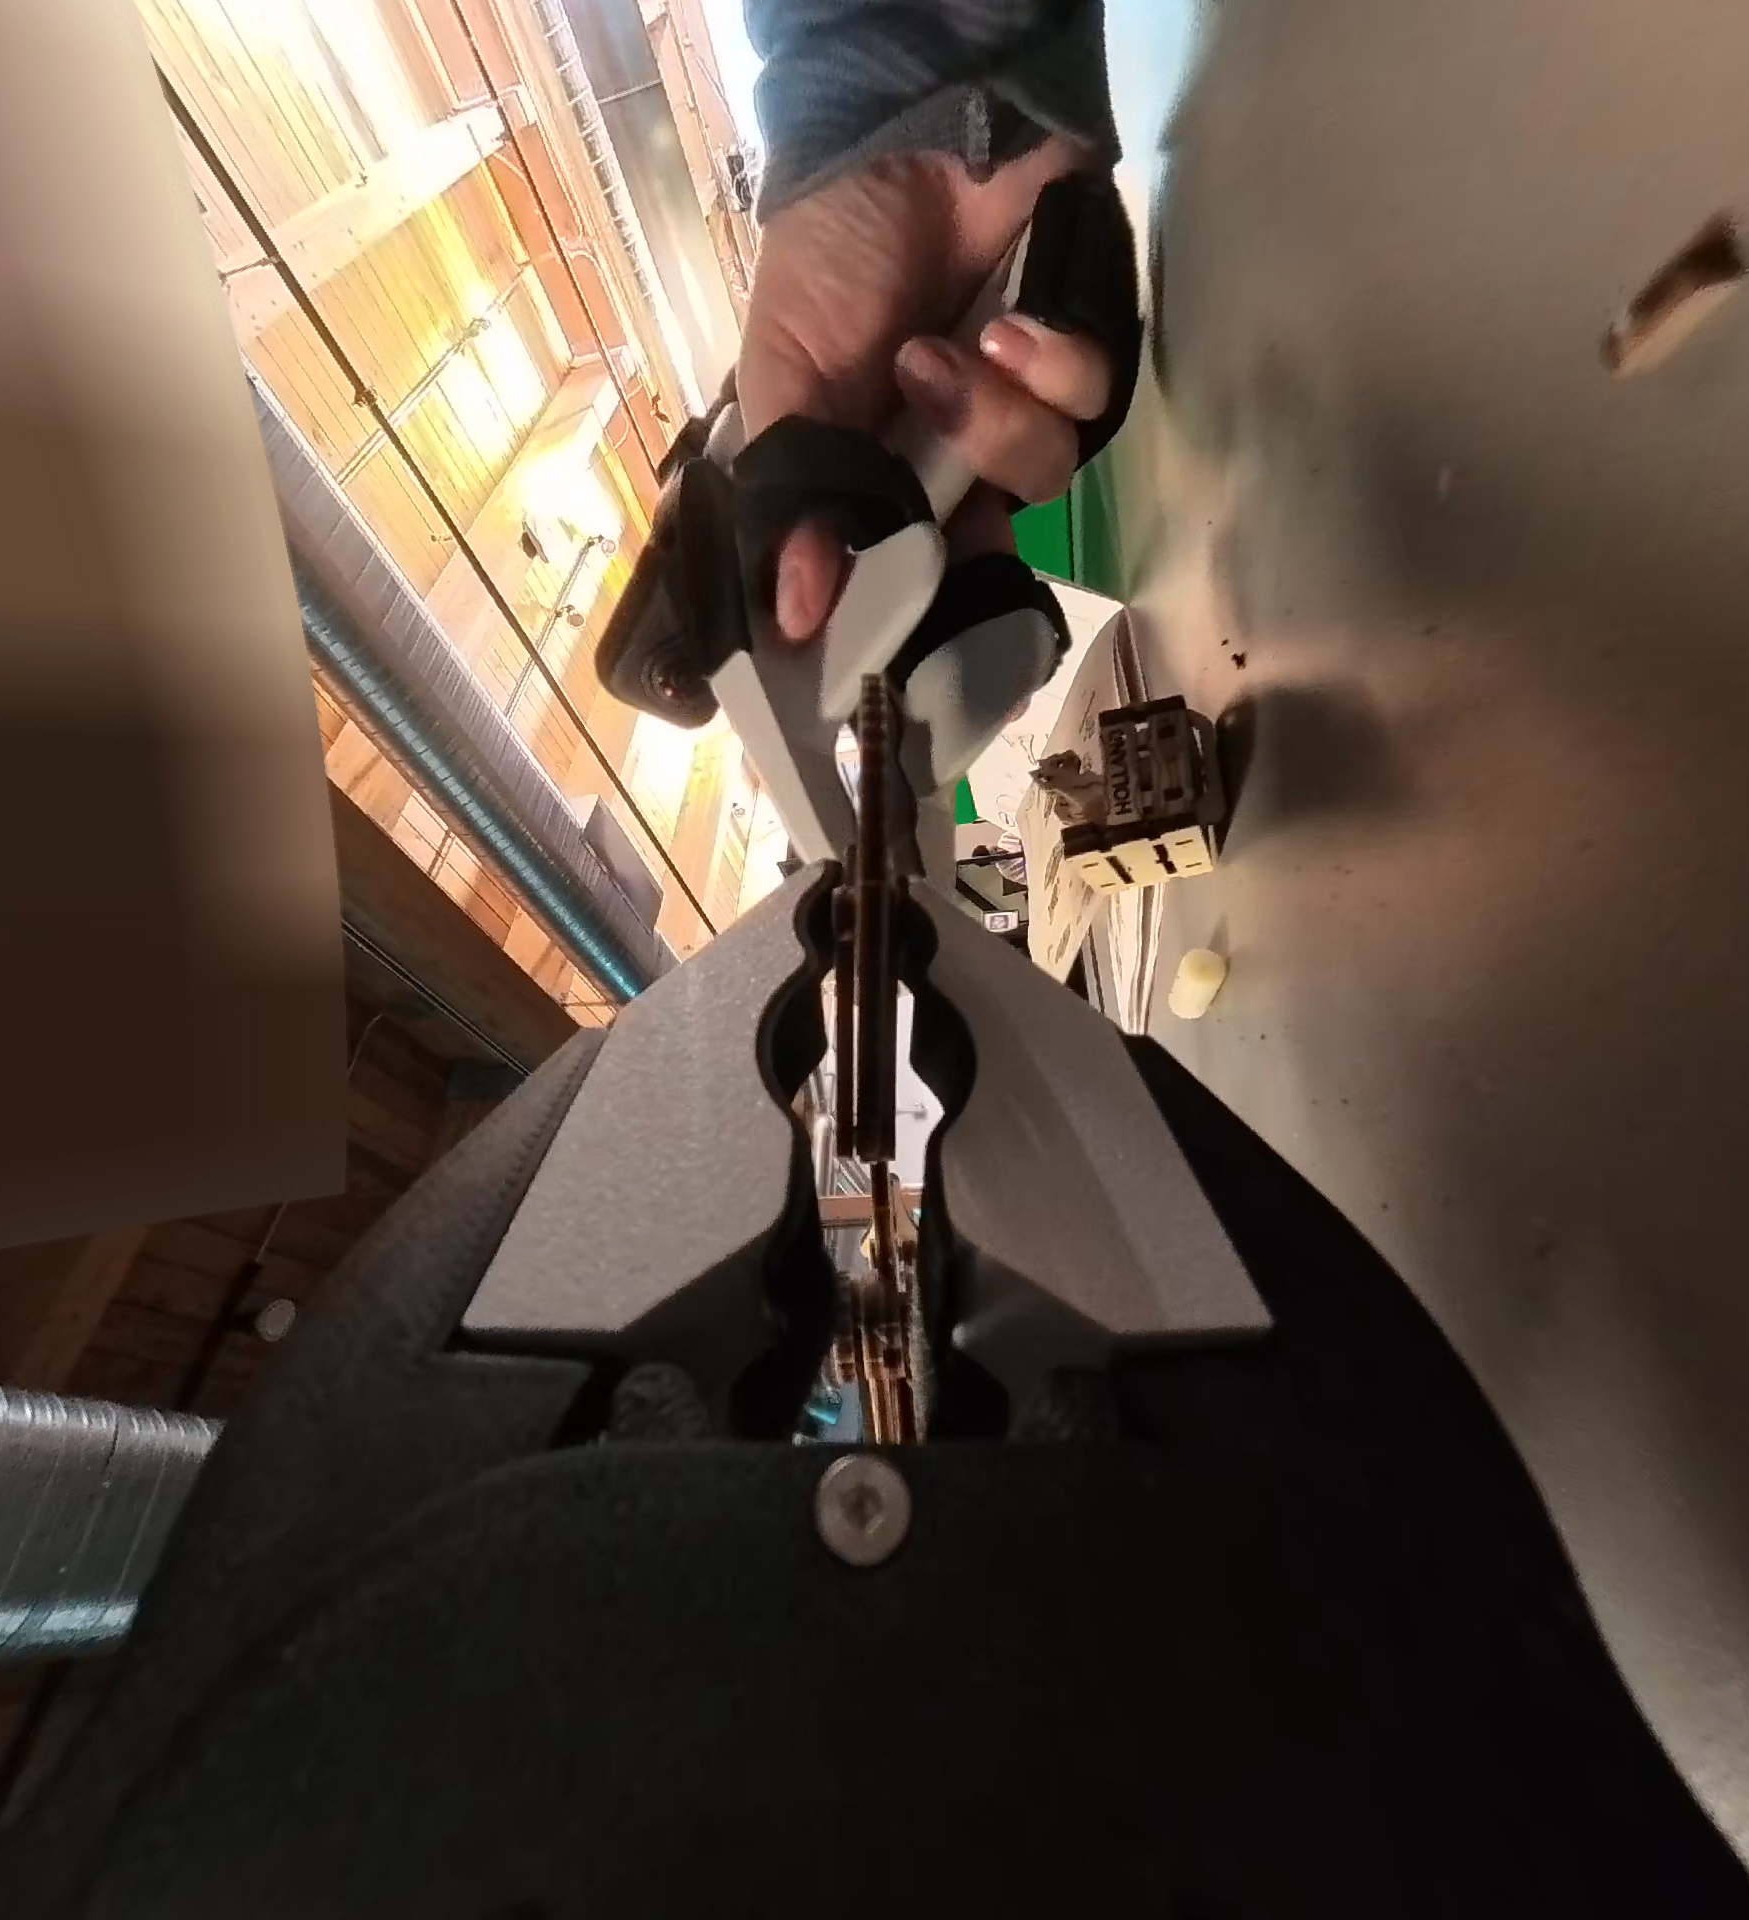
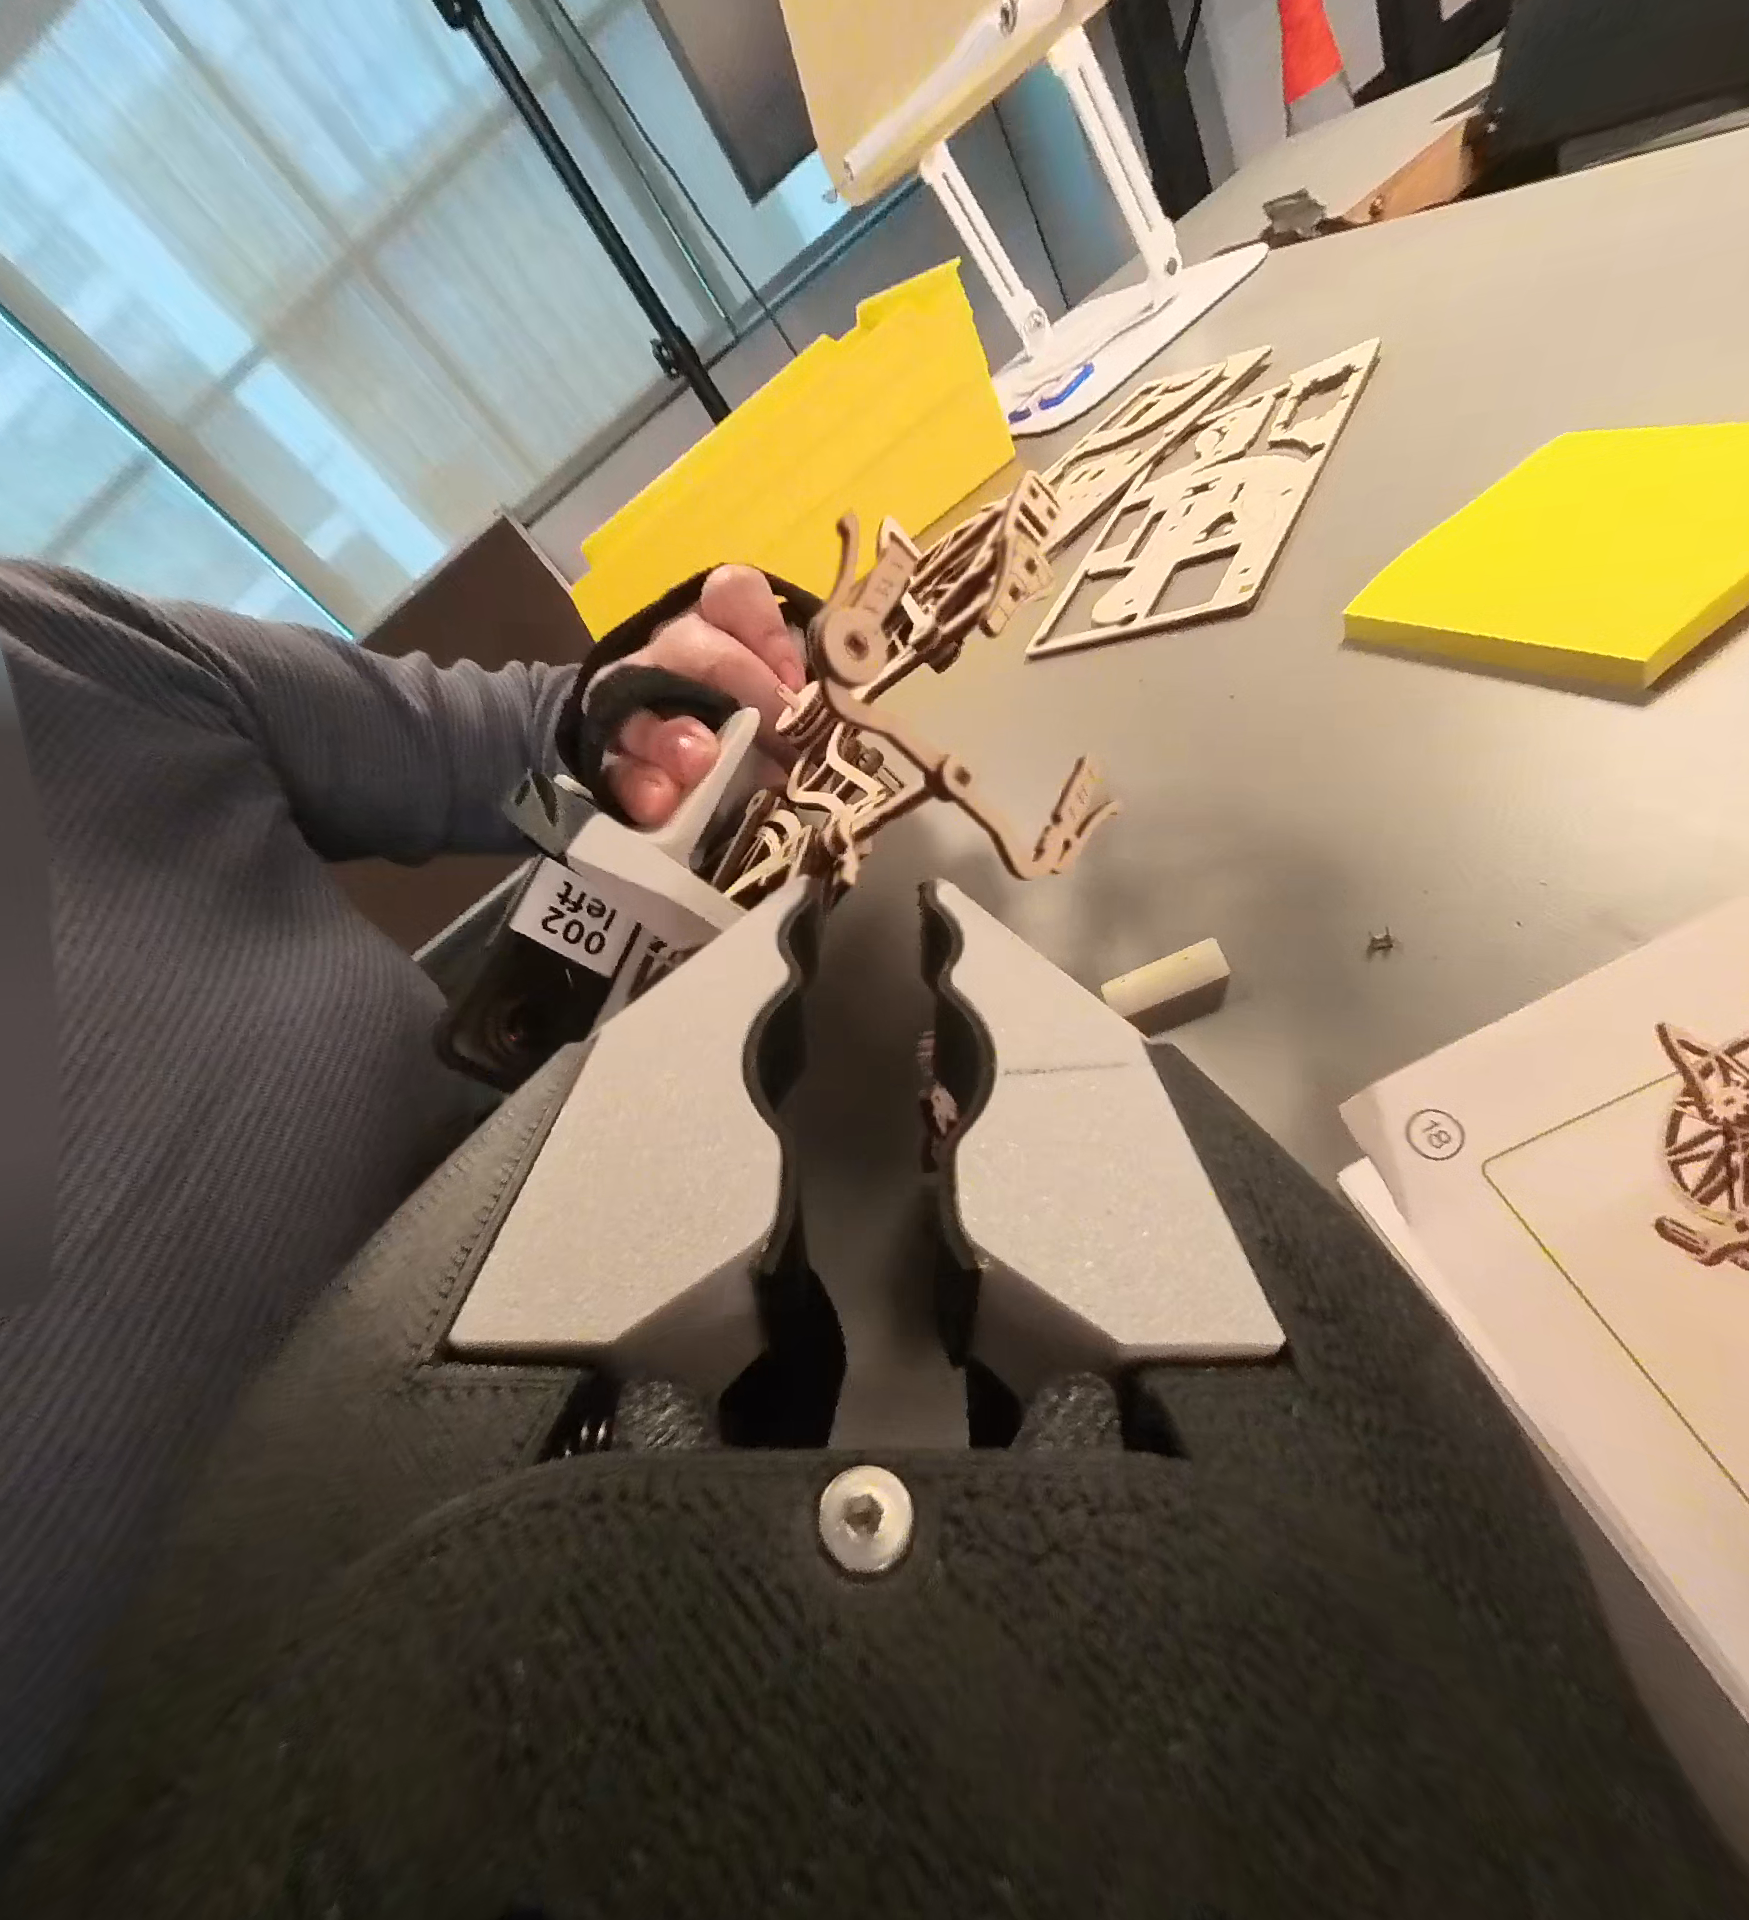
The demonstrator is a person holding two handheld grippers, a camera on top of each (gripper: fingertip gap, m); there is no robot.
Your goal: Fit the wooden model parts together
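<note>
My left gripper (image 1: 870, 883) is shut on the wooden model (image 1: 865, 997), seen edge-on between its black pads. In the right wrist view the model (image 2: 880, 748) is a pale openwork frame with cranks and curved arms, held in the air over the grey table (image 2: 1369, 790). My right gripper (image 2: 865, 904) is open, its tips just below and in front of the model, not touching it. A small brown bit (image 2: 937, 1101) sits against its right pad; I cannot tell what it is. The right gripper also shows in the left wrist view (image 1: 927, 665), at the model's far end.
Flat wooden part sheets (image 2: 1202, 488) lie beyond the model. A yellow pad (image 2: 1618, 540), a yellow tray (image 2: 818, 468) and a white stand (image 2: 1088, 260) are farther back. An instruction booklet (image 2: 1576, 1247) lies right, a white stub (image 2: 1166, 977) near it. A small built model (image 1: 1150, 821) stands on the table. The gap from one gripper's tips to the other's is roughly 7 cm.
</note>
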